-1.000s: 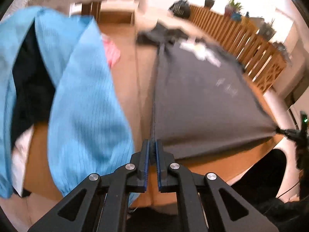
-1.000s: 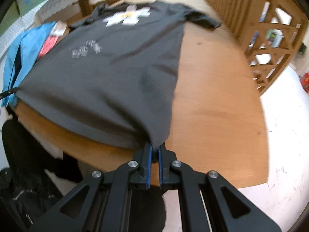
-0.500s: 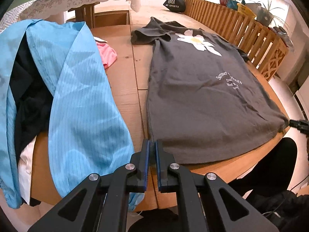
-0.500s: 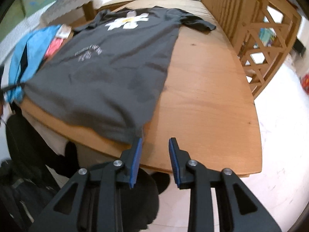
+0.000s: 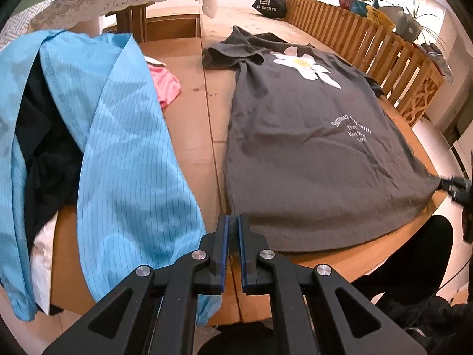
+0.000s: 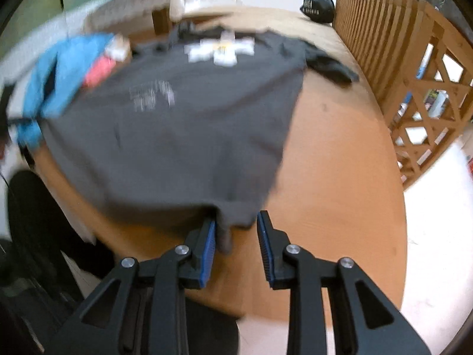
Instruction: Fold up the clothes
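A dark grey T-shirt (image 5: 295,148) with a white daisy print lies spread flat on the wooden table (image 5: 192,88), its hem toward me. My left gripper (image 5: 233,230) is shut on the hem's left corner at the table's near edge. In the blurred right wrist view the same T-shirt (image 6: 177,136) has its right hem corner drooping between the parted jaws of my right gripper (image 6: 235,236); the fabric brushes the left pad (image 6: 208,245) but is not pinched. That right gripper (image 5: 455,185) also shows at the far right of the left wrist view.
A light blue striped garment (image 5: 124,148) lies over black cloth (image 5: 38,148) left of the shirt, with a pink piece (image 5: 167,84) beyond. A wooden slat railing (image 6: 384,44) borders the table on the right. A black bag (image 5: 270,0) sits at the far end. A person's dark-clad leg (image 5: 414,260) is below the near edge.
The right jaws have opened and released the right hem corner. The shirt, stretched taut a second ago, now lies slack and flat. The left gripper has stayed shut on its corner.
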### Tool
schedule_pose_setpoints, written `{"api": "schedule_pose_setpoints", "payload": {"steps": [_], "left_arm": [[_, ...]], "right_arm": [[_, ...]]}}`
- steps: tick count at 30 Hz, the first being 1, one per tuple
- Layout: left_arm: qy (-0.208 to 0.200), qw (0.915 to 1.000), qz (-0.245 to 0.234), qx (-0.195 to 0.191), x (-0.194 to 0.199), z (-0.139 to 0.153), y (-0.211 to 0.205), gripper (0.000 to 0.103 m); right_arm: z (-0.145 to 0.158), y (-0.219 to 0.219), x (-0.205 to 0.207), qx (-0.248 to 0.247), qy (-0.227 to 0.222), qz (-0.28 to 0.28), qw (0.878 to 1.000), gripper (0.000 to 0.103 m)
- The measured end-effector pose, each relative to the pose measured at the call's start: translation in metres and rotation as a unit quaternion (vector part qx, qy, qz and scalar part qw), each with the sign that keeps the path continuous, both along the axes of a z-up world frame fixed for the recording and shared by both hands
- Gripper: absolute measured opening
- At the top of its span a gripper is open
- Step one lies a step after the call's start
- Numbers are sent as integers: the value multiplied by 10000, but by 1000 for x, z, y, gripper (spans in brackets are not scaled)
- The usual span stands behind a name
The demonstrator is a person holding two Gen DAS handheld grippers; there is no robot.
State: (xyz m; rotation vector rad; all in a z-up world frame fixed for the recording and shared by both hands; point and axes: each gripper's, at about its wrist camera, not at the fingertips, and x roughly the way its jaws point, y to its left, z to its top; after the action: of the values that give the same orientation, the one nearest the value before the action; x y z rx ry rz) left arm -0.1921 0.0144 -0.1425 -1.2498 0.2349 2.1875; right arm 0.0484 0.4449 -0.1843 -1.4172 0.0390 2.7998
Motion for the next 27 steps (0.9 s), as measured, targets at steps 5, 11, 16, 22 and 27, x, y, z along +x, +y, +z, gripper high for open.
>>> {"api": "schedule_pose_setpoints", "payload": {"steps": [5,11,16,22,27], "left_arm": [[-13,9999,92,96,-34,6,19,6],[-26,10000,-17,-85,-47,-2,38,6],[-15,9996,-143,-229,-45,-5,42,6],[4,9996,-174,-241,-43,-7,42,6],[41,9993,-265,-274,-40,-7,45,6]], "right_arm": [[-1,17,-63,157,-423,-352,9984,27],[-3,49,-41,-942,-512,-774,9912,27],[9,48,-16,-1128,-528,-910,9880,27],[11,50,-49,-1131,-919,-982,9844,30],[6,50,-87,-1051,-1517,-1055,9771,38]]}}
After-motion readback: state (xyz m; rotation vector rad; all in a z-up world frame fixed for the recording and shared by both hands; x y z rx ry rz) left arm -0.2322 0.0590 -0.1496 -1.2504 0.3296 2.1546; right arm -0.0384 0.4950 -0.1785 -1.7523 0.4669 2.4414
